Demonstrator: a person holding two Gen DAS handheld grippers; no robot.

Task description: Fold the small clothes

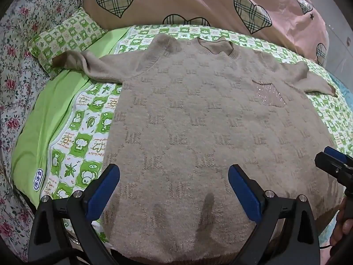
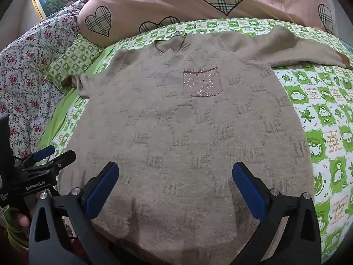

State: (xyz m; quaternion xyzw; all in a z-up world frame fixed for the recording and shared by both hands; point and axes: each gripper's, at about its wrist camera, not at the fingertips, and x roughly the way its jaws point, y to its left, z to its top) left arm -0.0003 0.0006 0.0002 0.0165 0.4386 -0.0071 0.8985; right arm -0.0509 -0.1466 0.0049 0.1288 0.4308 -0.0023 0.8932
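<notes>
A beige knit sweater with a sparkly chest pocket lies flat, front up, on the bed, sleeves spread to both sides. It also shows in the right wrist view, pocket near the neck. My left gripper is open above the sweater's hem, left of middle. My right gripper is open above the hem further right. The right gripper shows at the edge of the left wrist view. The left gripper shows at the edge of the right wrist view.
The bed has a green and white patterned sheet. A small matching pillow lies at the back left. A pink quilt with plaid hearts is piled behind the sweater. A floral cover runs along the left.
</notes>
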